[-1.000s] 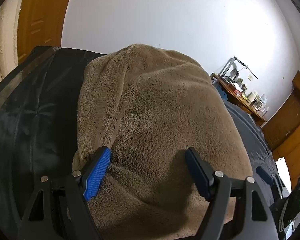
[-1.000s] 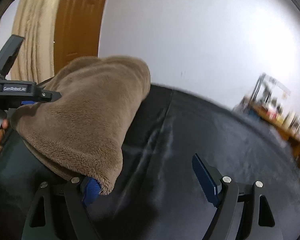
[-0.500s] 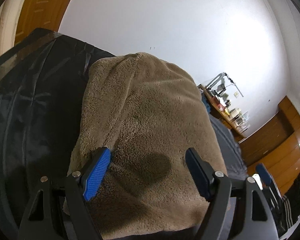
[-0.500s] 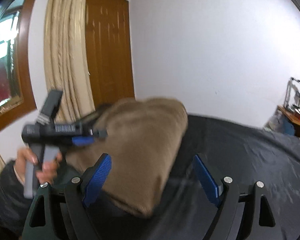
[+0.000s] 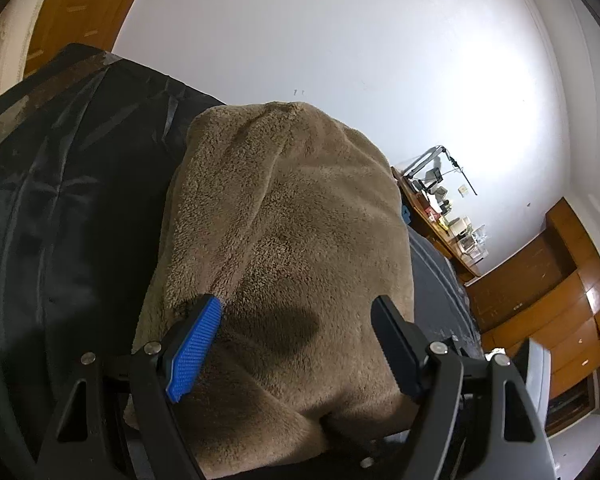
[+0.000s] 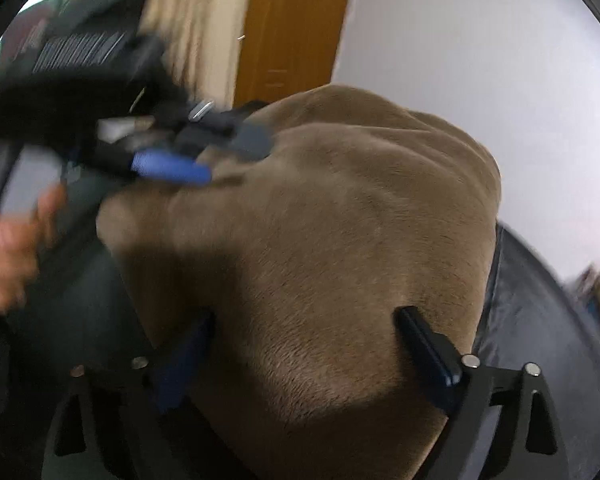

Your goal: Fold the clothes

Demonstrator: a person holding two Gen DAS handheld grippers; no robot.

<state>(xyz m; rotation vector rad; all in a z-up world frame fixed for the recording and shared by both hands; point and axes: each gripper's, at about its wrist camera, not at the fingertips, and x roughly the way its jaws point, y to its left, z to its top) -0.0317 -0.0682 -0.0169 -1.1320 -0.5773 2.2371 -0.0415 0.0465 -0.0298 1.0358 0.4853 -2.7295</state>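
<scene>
A brown fleece garment [image 5: 300,220] lies folded in a thick bundle on the black cloth-covered table [image 5: 60,200]. My left gripper [image 5: 296,344] stands open over the bundle's near end, a blue pad [image 5: 196,344] on either side and nothing pinched. In the blurred right wrist view, the garment [image 6: 340,220] fills the middle. My right gripper [image 6: 304,354] straddles its near edge, jaws opening, with fleece between the fingers but not pressed. The left gripper [image 6: 220,156] rests at the bundle's far left corner, held by a hand [image 6: 8,248].
A cluttered wooden desk [image 5: 440,208] and wooden cabinets [image 5: 560,300] stand to the right by the white wall. A wooden door [image 6: 292,28] and a beige curtain [image 6: 196,20] are behind the table. Black cloth [image 6: 532,320] stretches right of the garment.
My right gripper has swung left from the bare black cloth onto the garment, and its jaws have widened. The left gripper rolled a little but stays over the same end.
</scene>
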